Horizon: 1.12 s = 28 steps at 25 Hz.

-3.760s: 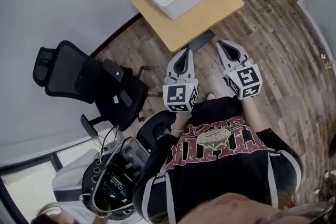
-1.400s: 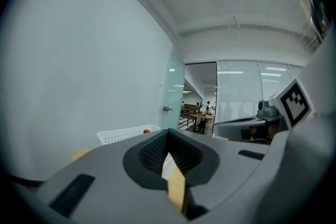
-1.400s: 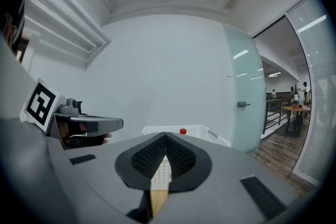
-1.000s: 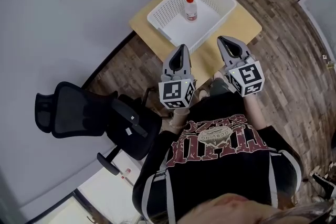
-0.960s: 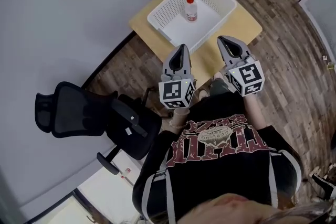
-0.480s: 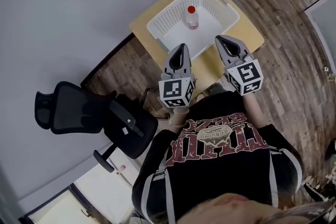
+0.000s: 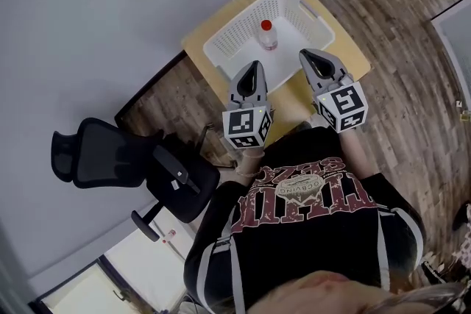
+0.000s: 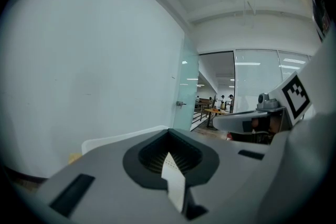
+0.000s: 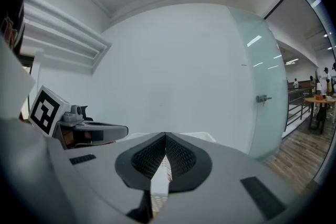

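Holding the left tool (image 7: 251, 70) and the right tool (image 7: 312, 58) side by side above the near edge of a small wooden bench (image 7: 349, 51), both noses aimed forward, away from the body. Showing both pairs of jaws pressed together, with tips meeting in each tool's own view and nothing gripped between them. Facing a white basket (image 7: 221, 44) covering most of the bench top, set toward the far edge by the pale wall.

Standing upright on the basket's floor, near its middle: a small clear bottle (image 7: 267, 37) with a red cap, long axis vertical, cap uppermost, apart from every basket wall. Lying ahead of both tools and lower, beyond the basket's near wall, in the gap between the two lines of aim. Seemingly a shade nearer the left tool than the right, judging by the head view, though close to even.

Parked well off the bench's left edge, on the wood-plank floor (image 7: 412, 84): a black office chair (image 7: 103, 158), turned away.
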Each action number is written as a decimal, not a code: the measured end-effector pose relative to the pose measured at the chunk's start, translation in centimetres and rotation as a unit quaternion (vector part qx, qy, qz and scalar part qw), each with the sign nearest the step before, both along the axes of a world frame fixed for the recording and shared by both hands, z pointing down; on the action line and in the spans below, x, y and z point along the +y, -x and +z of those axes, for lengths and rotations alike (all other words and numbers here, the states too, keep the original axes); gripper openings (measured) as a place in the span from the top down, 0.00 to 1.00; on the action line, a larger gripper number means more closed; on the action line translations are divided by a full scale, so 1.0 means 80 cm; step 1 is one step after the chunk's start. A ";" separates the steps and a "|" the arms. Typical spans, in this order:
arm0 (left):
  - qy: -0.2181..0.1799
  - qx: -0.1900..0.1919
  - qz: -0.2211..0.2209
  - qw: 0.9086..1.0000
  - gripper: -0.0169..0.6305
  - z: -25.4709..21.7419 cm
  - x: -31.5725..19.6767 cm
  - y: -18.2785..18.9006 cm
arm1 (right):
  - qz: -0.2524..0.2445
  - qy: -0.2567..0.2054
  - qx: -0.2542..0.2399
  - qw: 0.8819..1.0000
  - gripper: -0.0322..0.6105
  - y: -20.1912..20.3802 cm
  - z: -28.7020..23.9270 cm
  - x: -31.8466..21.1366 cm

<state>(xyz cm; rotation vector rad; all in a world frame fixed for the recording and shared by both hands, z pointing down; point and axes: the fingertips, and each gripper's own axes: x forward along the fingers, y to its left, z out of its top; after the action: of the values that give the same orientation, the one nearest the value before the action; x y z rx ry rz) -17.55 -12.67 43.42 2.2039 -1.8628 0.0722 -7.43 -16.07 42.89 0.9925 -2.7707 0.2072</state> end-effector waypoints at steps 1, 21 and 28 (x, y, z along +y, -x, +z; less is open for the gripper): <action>0.002 0.000 0.000 1.000 0.90 0.001 -0.004 0.000 | 0.000 0.001 0.000 1.000 0.92 0.000 0.000 -0.003; 0.042 -0.021 0.035 0.998 0.87 0.028 -0.088 -0.004 | 0.007 0.024 0.000 1.000 0.92 -0.012 0.015 -0.044; 0.066 -0.032 0.046 0.996 0.81 0.046 -0.114 -0.007 | 0.012 0.030 0.002 0.999 0.92 -0.023 0.021 -0.053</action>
<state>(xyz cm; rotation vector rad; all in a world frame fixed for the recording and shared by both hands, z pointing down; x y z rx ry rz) -17.00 -21.78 47.10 2.2200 -1.7344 0.2781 -5.56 -20.31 44.58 1.0100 -2.7335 0.2893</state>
